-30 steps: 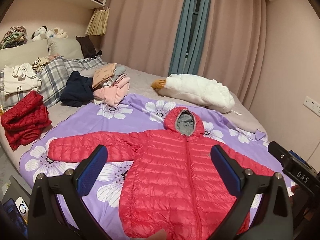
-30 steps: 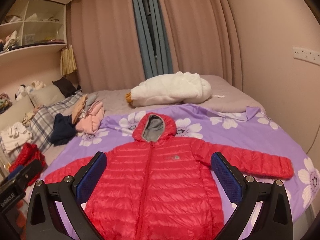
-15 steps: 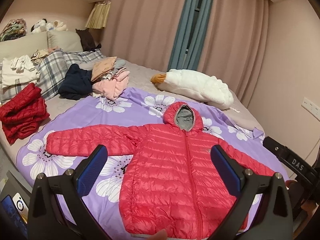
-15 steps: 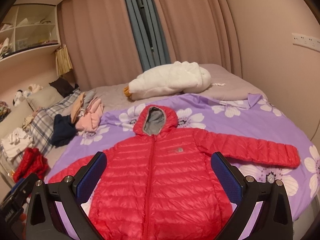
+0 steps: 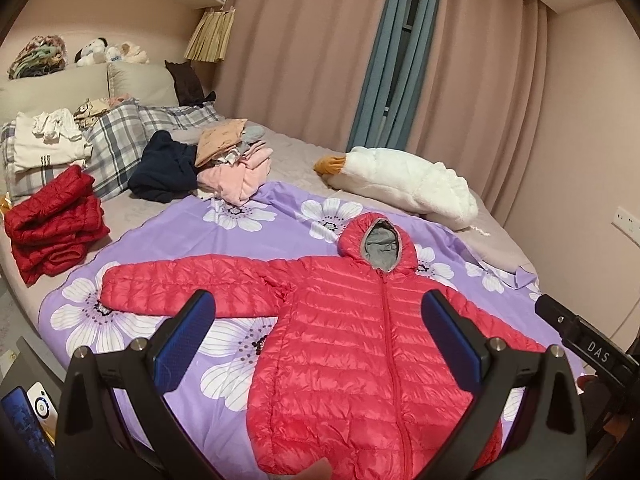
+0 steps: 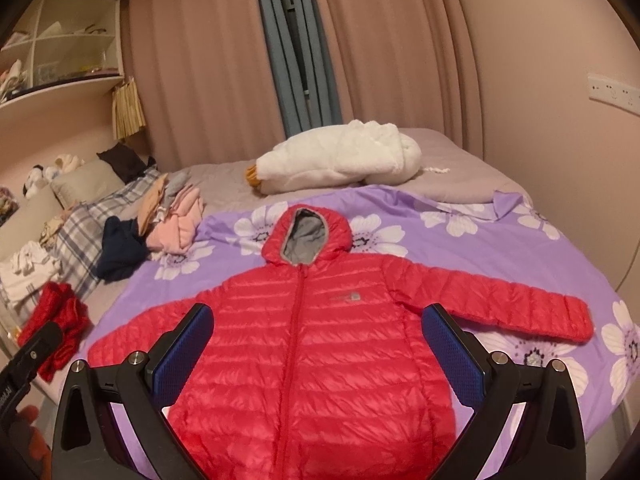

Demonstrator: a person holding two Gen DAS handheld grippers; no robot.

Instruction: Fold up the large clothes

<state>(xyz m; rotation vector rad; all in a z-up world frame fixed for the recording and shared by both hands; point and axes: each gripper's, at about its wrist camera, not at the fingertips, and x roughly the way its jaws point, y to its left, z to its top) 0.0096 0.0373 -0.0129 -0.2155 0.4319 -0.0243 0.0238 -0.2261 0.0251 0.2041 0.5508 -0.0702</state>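
A red hooded puffer jacket [image 5: 360,344] lies flat and zipped on a purple flowered sheet [image 5: 240,240], front up, both sleeves spread out; it also shows in the right wrist view [image 6: 304,352]. Its hood [image 6: 306,236] points to the far side. My left gripper [image 5: 316,336] is open and empty, above the jacket's near left part. My right gripper [image 6: 316,344] is open and empty, above the jacket's lower body. Neither touches the jacket.
A white plush goose [image 5: 404,184] lies behind the jacket. A pile of pink and navy clothes [image 5: 216,168] sits at the left, with a folded red jacket [image 5: 52,220] and plaid pillows [image 5: 116,140]. The bed's near edge is just below me.
Both grippers have drawn slightly closer to the bed and tilted down, so the jacket sits a little higher and larger in view. The jacket has not moved. Both stay open.
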